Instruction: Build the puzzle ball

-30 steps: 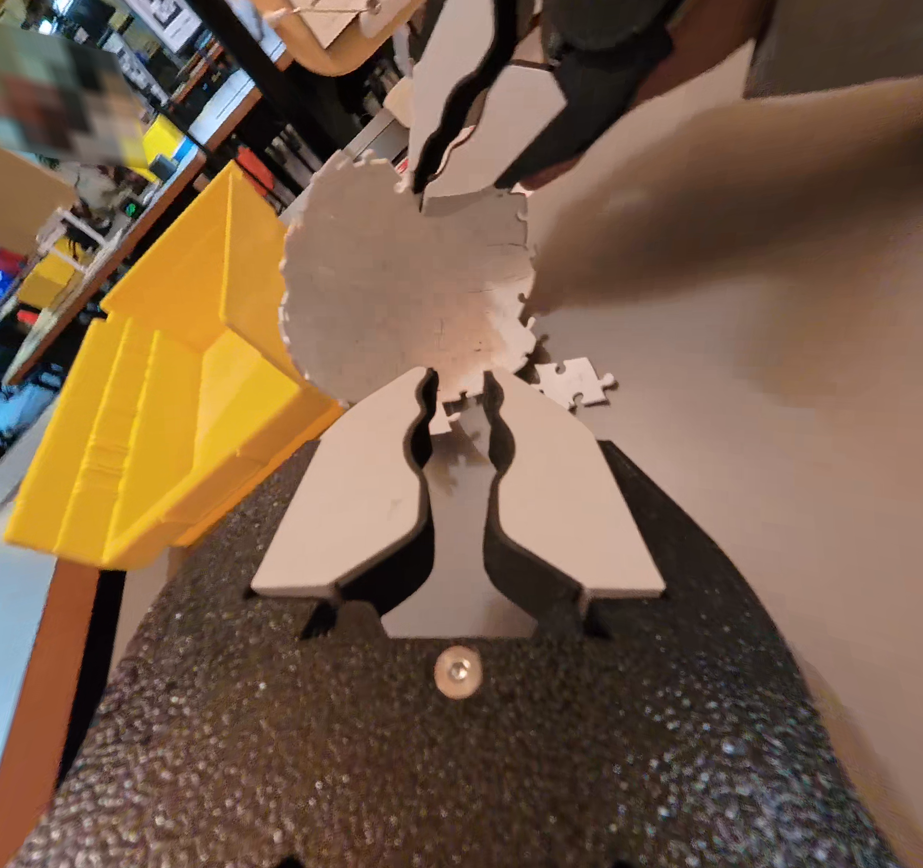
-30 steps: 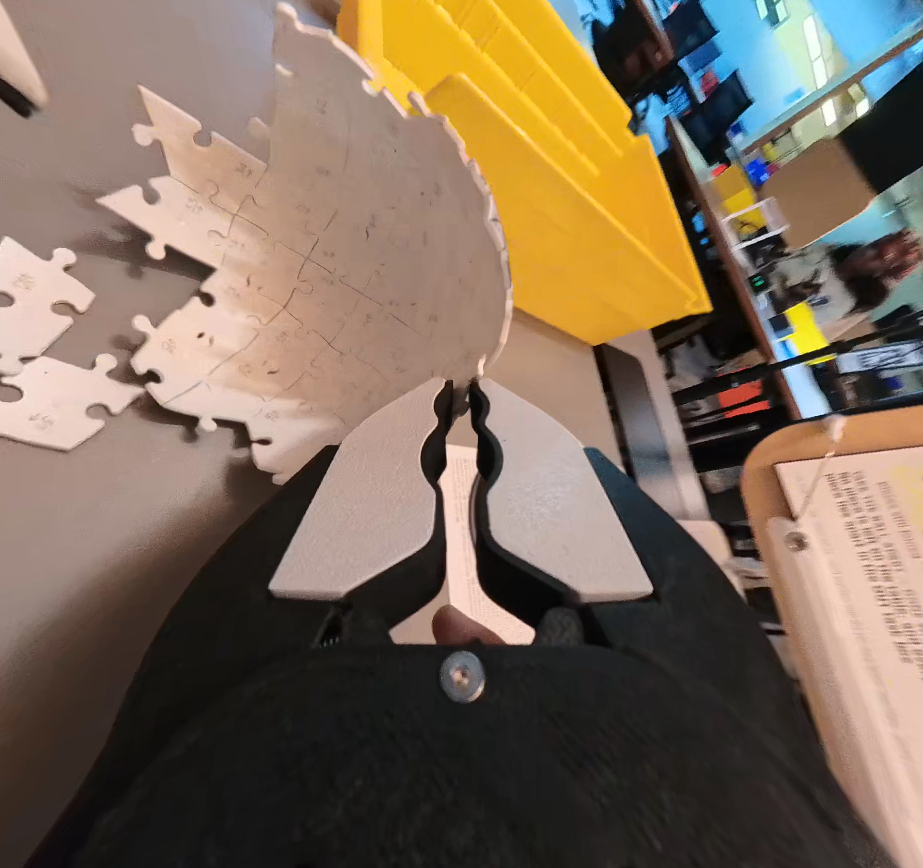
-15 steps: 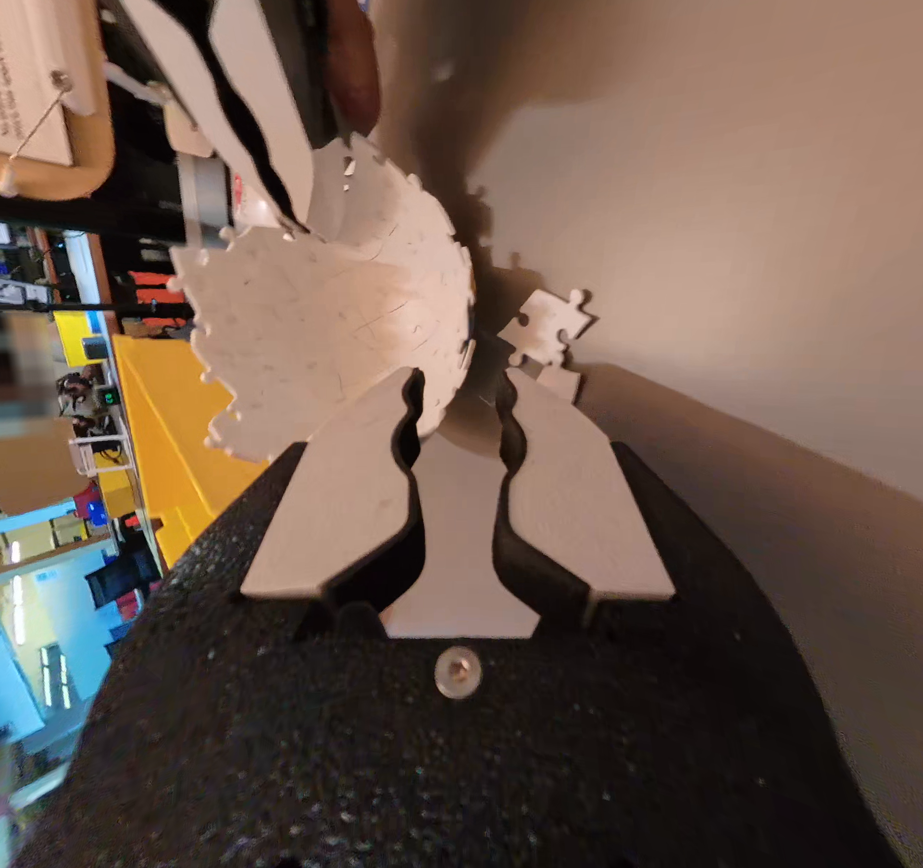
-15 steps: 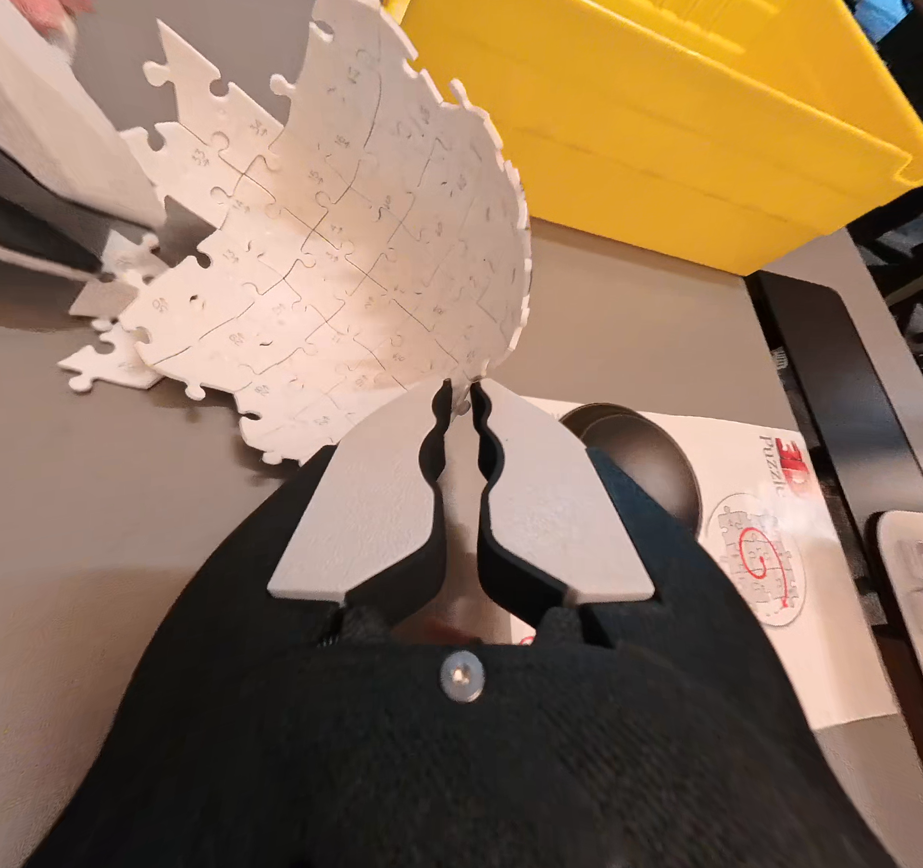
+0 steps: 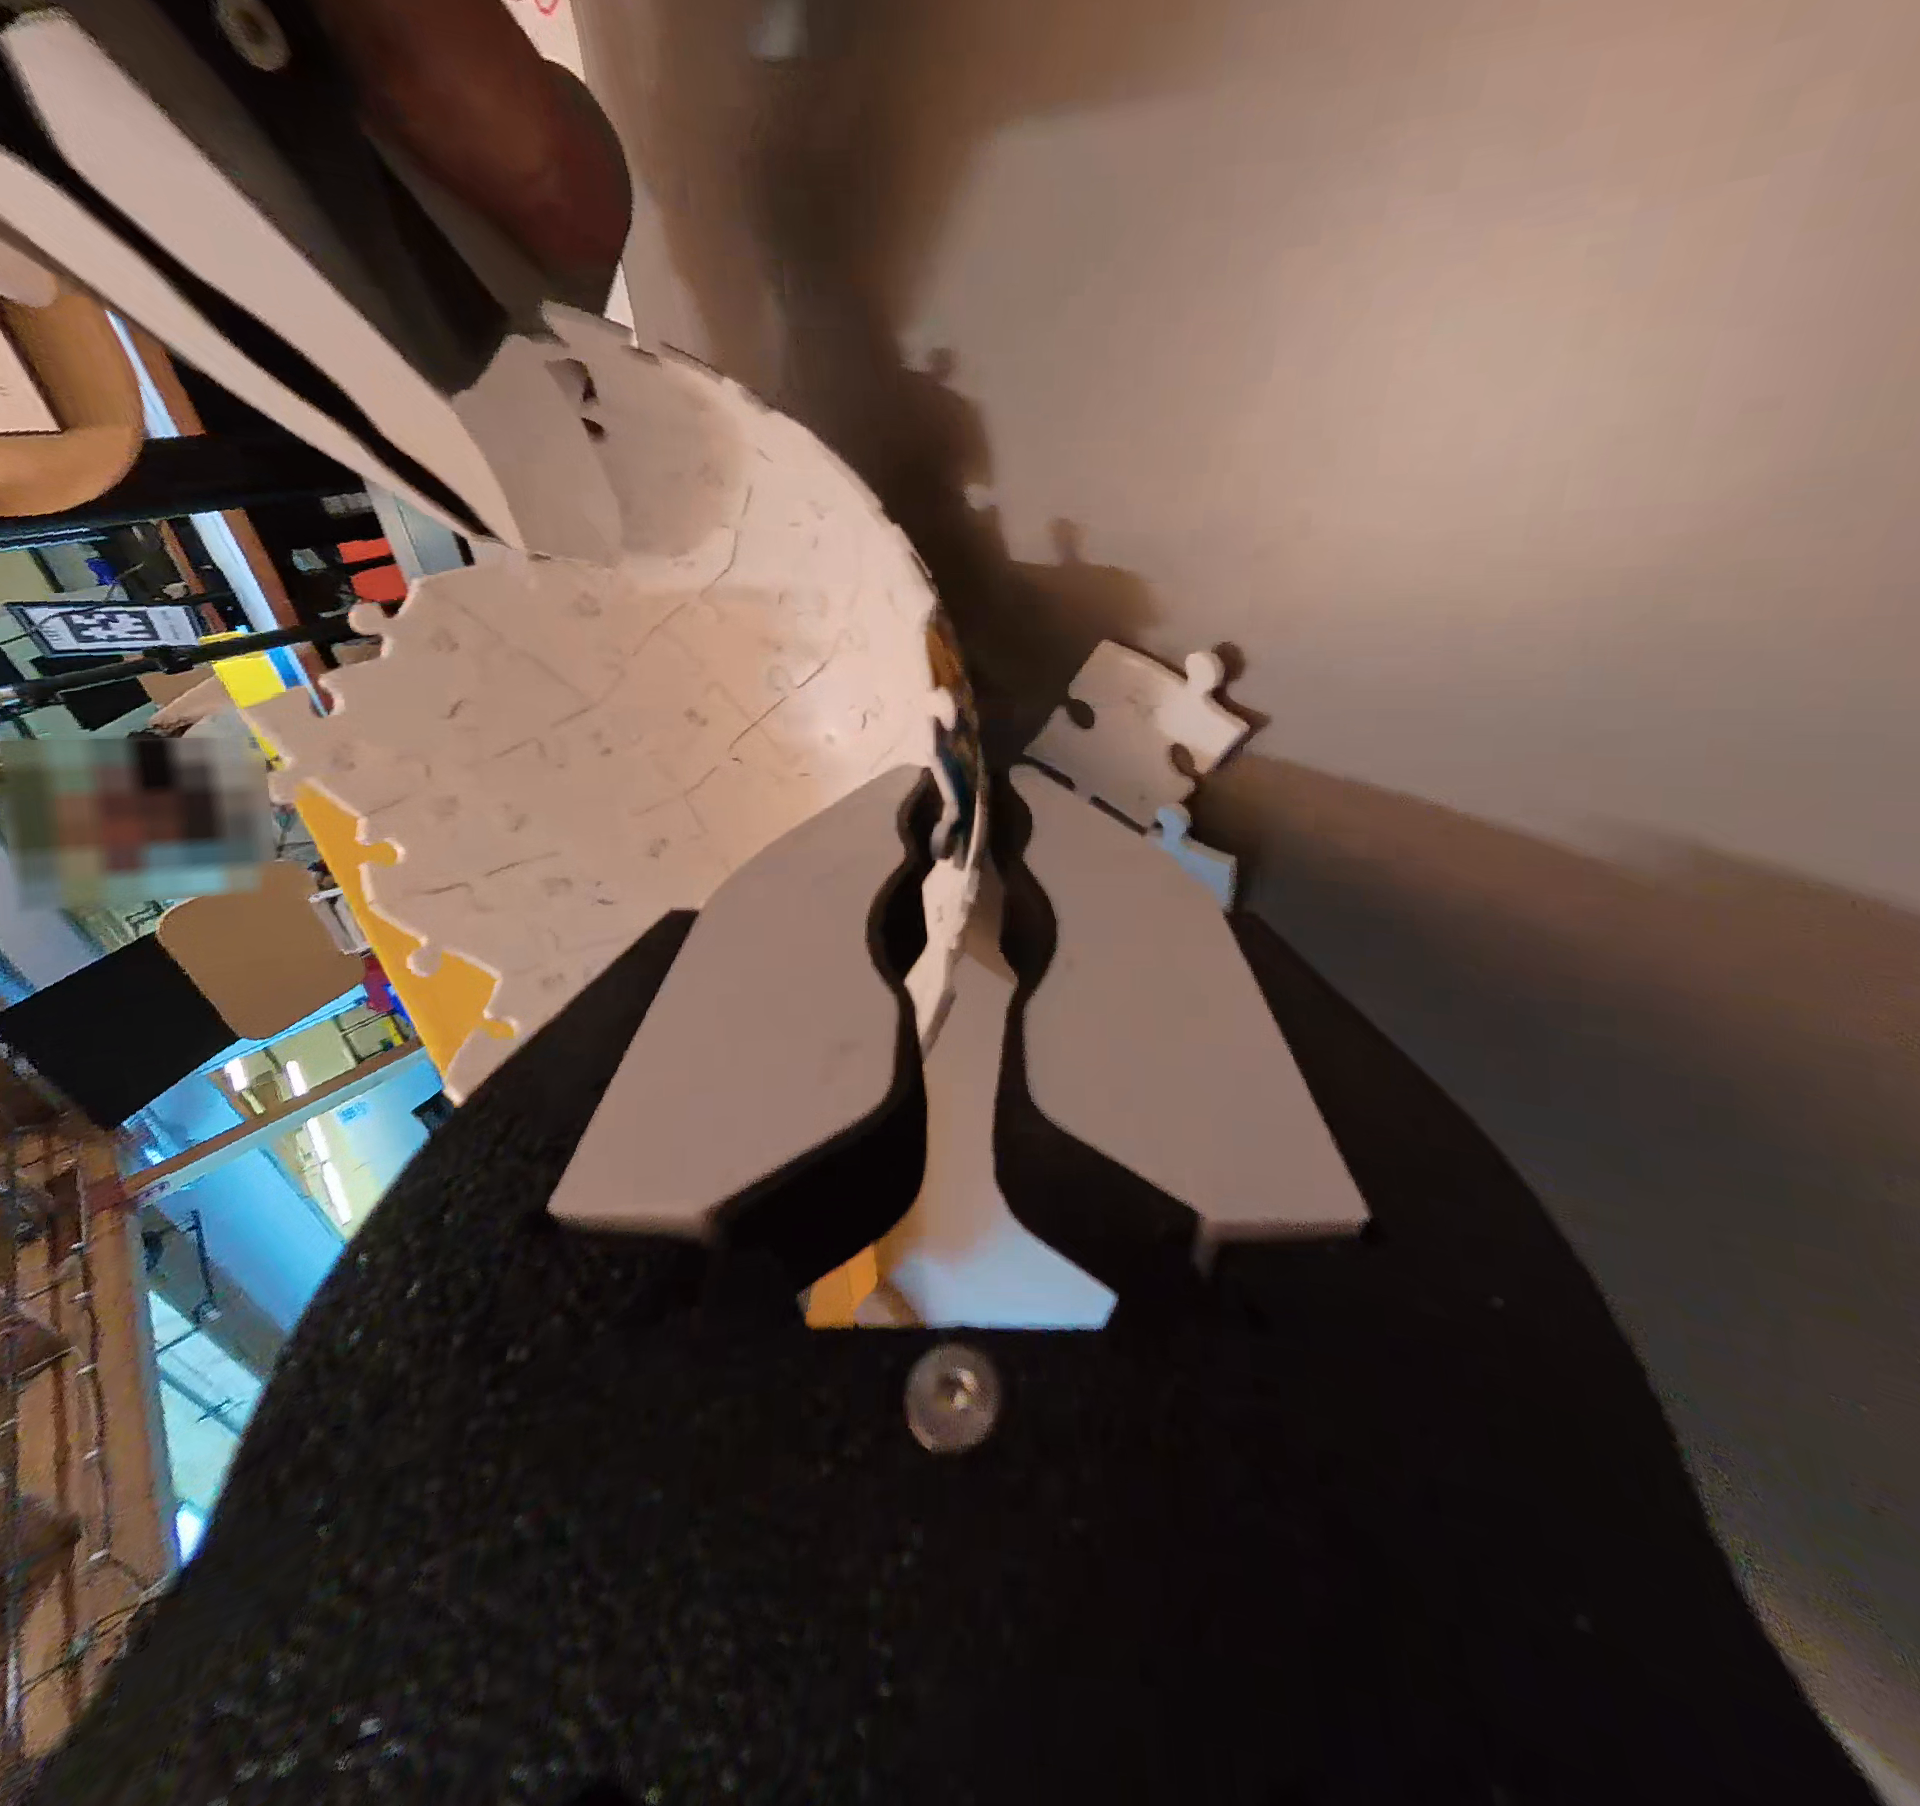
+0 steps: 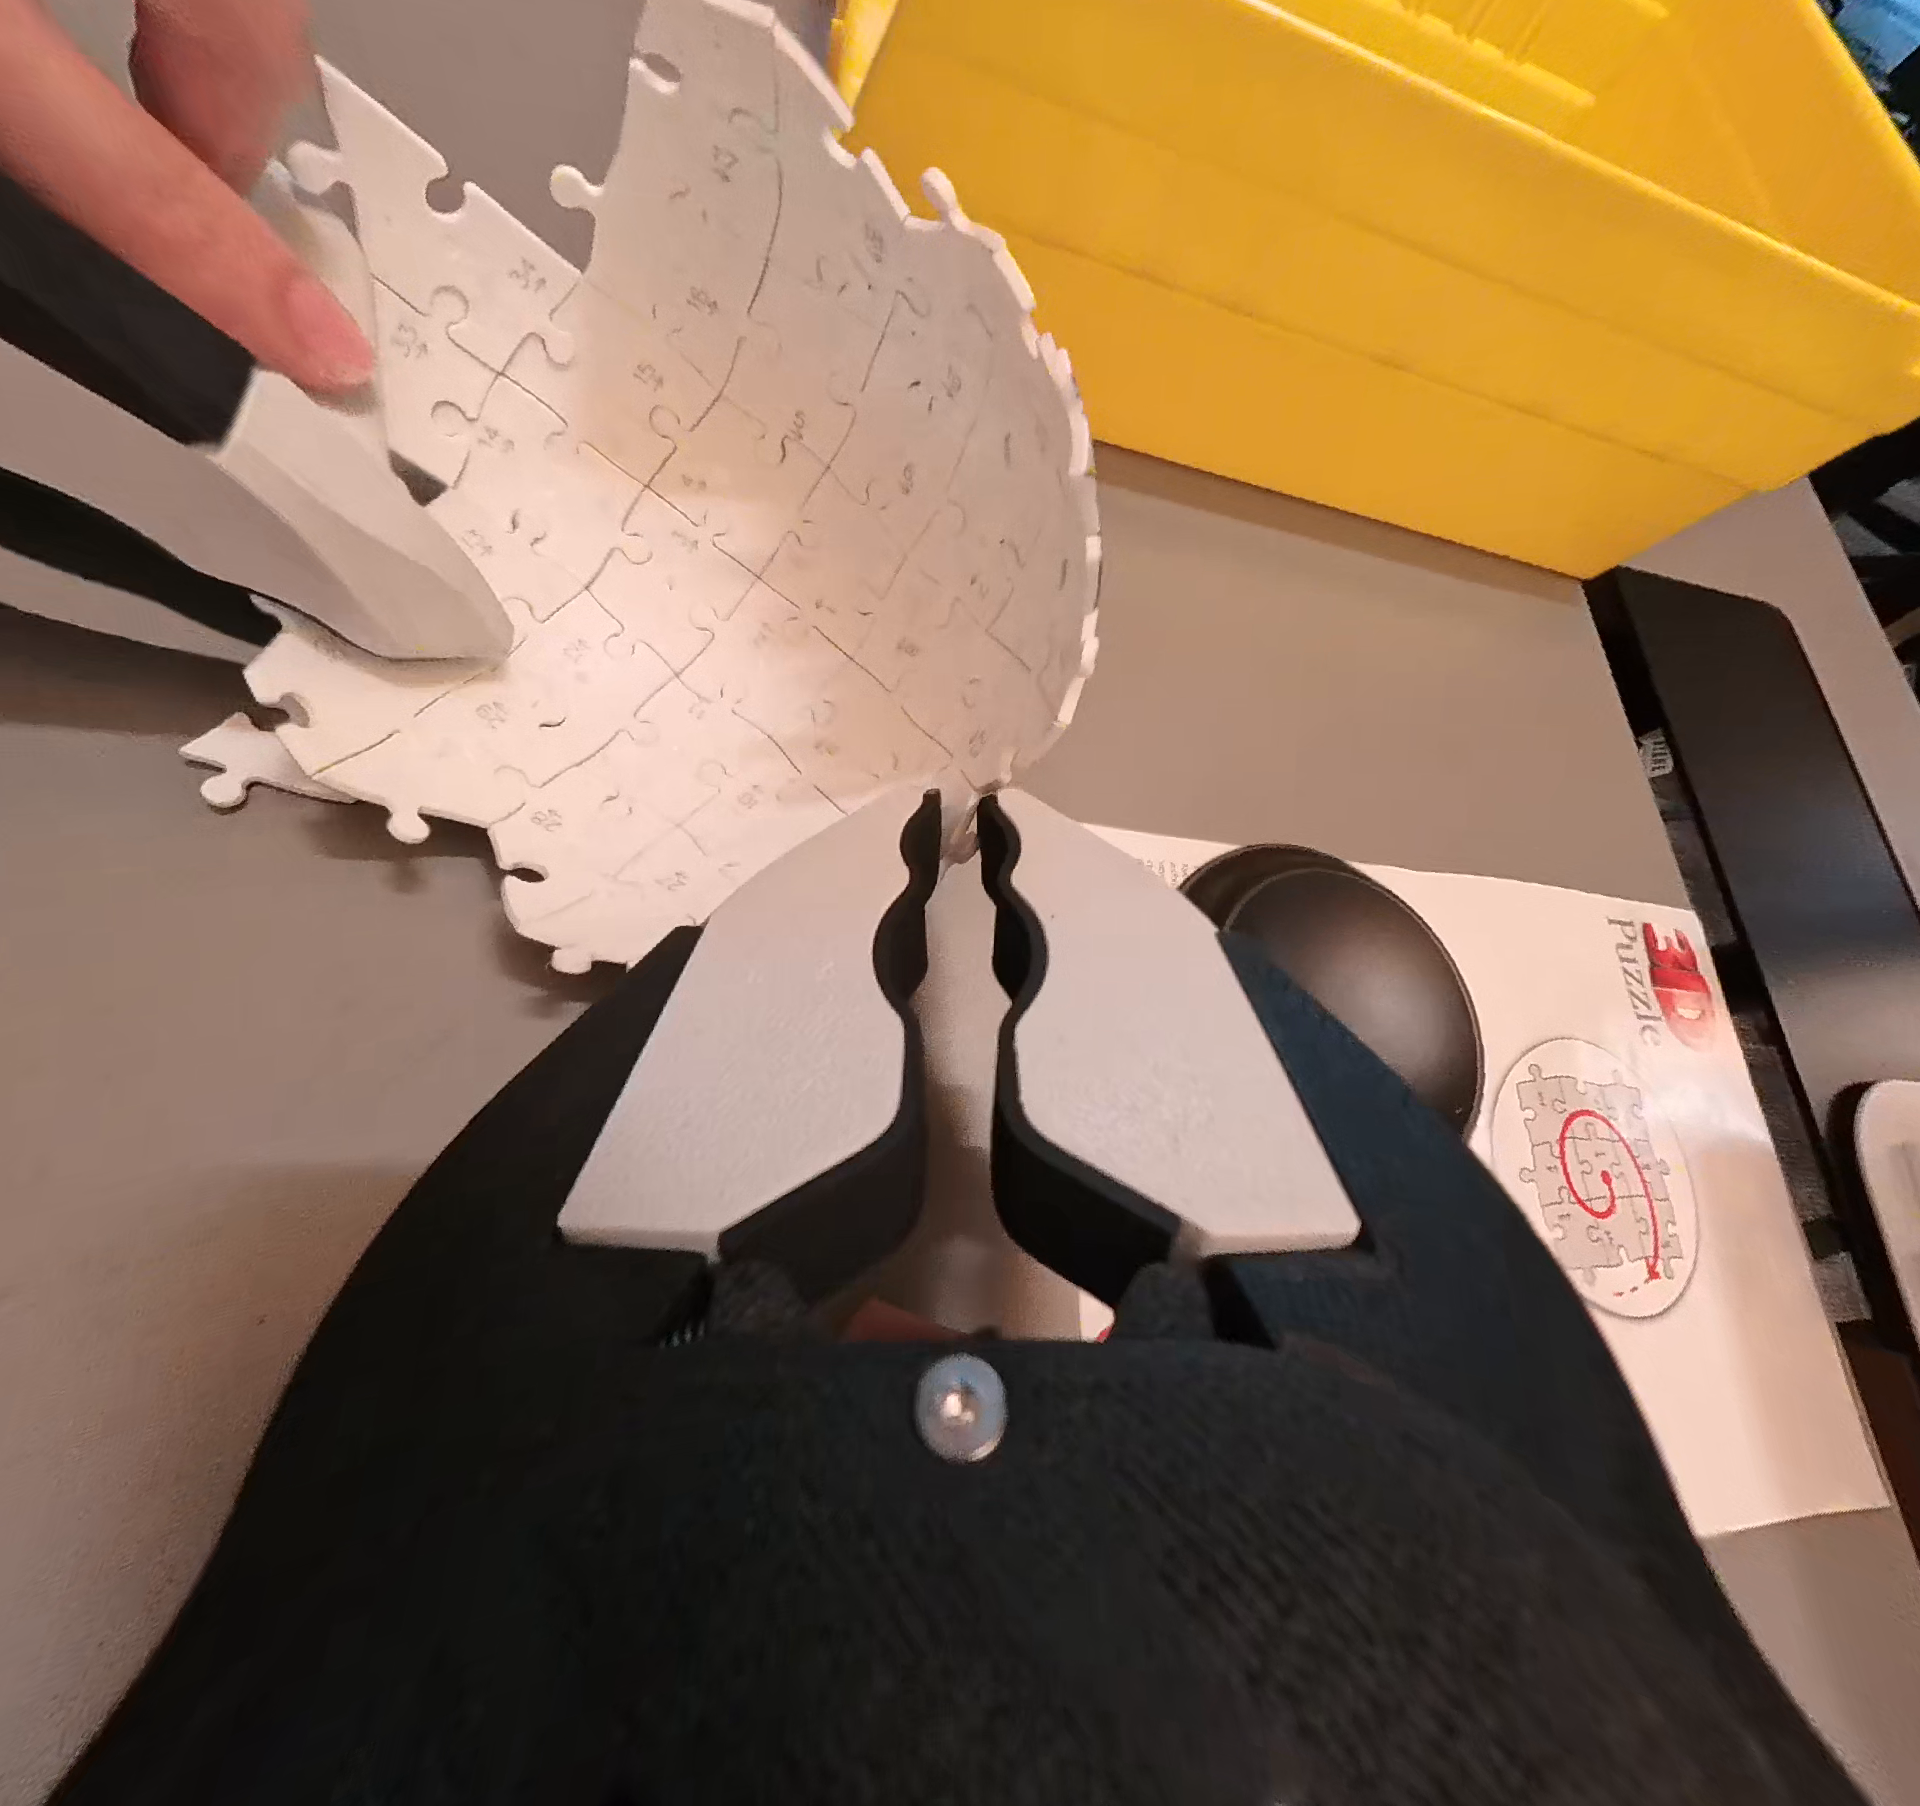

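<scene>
A white, partly built curved puzzle shell point(image 6: 790, 530) is held tilted above the grey table point(image 6: 260, 1081); it also shows in the left wrist view point(image 5: 644, 780). My right gripper point(image 6: 958, 816) is shut on its near rim and shows in the left wrist view point(image 5: 520, 530) at the shell's far rim. My left gripper point(image 5: 971, 811) is shut on the opposite rim, where the printed outer face shows. One of its fingers point(image 6: 343, 551) lies on the shell's inner face; the other is hidden under it. Loose pieces point(image 5: 1132, 738) lie beside the shell.
A yellow bin point(image 6: 1351, 250) stands just behind the shell. A black dome stand point(image 6: 1340, 967) sits on a printed sheet point(image 6: 1662, 1289) to the right. A person's hand point(image 6: 156, 146) holds the left gripper. Another loose piece point(image 6: 234, 769) pokes out under the shell. There is about 9 centimeters between the tips of the two grippers.
The left gripper has moved in over the shell's rim and closed on it. The right gripper stays shut on the opposite rim while the shell turned towards the bin.
</scene>
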Motion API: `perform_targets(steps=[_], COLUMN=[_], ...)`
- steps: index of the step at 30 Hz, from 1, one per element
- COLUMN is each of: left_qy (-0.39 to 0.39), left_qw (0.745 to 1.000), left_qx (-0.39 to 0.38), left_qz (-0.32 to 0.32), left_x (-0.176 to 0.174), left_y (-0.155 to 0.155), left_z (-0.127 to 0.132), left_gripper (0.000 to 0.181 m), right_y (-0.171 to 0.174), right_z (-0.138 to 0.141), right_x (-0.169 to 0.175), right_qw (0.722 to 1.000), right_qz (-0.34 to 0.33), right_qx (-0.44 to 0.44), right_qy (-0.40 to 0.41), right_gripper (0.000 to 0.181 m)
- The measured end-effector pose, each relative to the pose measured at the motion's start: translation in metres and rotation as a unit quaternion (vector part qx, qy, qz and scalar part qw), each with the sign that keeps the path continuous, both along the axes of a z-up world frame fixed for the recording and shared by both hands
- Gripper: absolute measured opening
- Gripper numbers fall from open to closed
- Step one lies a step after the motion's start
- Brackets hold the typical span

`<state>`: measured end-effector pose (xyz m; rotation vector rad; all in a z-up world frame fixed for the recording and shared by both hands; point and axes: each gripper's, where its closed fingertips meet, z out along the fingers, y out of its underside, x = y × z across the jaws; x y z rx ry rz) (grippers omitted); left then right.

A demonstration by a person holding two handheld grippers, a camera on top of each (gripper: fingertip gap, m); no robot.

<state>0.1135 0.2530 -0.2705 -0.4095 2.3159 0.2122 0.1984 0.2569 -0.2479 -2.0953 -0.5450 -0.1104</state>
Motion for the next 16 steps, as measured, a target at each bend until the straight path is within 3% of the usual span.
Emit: perform_targets(steps=[1,13,16], left_qy=[-0.003,-0.054,-0.085], left_qw=[1.000,0.999,0.996], left_qx=[0.005,-0.001,0.028], left_qz=[-0.002,0.008,0.014], left_x=[-0.0002,-0.0014,-0.0005], left_y=[0.0002,0.0021,0.0065], left_z=[-0.0010,-0.0052,0.0031], left_gripper=[0.008,0.005,0.023], right_y=[0.0003,0.0036,0.0018], right_z=[0.0010,0.0060,0.0010], right_x=[-0.0005,-0.0032,0.0009], right_qw=[1.000,1.000,0.999], right_qz=[0.000,0.001,-0.003], right_qx=[0.001,0.013,0.000], right_qy=[-0.002,-0.015,-0.037], right_gripper=[0.007,0.007,0.008])
